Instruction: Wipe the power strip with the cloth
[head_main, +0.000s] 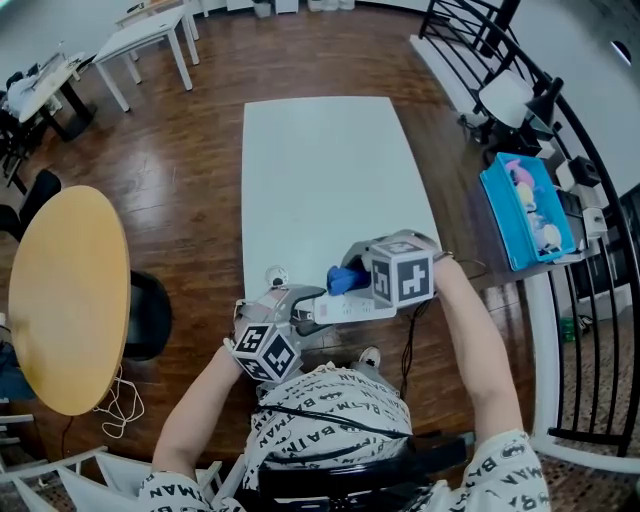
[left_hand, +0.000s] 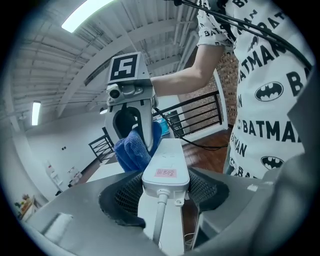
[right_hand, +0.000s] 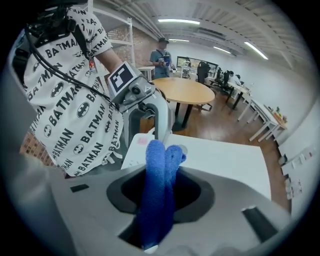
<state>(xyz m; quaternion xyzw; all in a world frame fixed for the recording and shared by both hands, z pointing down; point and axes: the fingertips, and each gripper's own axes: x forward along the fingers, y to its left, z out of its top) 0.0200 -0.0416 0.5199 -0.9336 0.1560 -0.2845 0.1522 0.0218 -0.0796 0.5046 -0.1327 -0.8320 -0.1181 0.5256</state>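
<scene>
Off the tabletop's left edge, a round wooden table (head_main: 65, 300) stands on the dark plank floor (head_main: 190, 170). The long white tabletop (head_main: 320, 170) runs away from the person, whose patterned shirt (head_main: 330, 415) fills the bottom of the head view.

At the tabletop's near edge, the left gripper (left_hand: 164, 192) clamps one end of the white power strip (left_hand: 166, 165). Its dark meshed pads press on both sides of the strip. A pink label sits on the strip's end face, and its white cord (left_hand: 159, 220) drops from that end between the jaws toward the camera. The strip points rightward along the near edge; whether it rests on the surface or is lifted off it cannot be told.

Against the strip's far side lies the blue cloth (right_hand: 157, 165), folded into a thick upright wad. The right gripper (right_hand: 160, 192) is closed on it, the cloth pinched between its jaws with the top of the wad sticking out and touching the strip. This gripper comes in from the near right corner of the tabletop.

Beyond the right edge, a blue bin (head_main: 525, 210) sits beside a black railing (head_main: 590, 300).
</scene>
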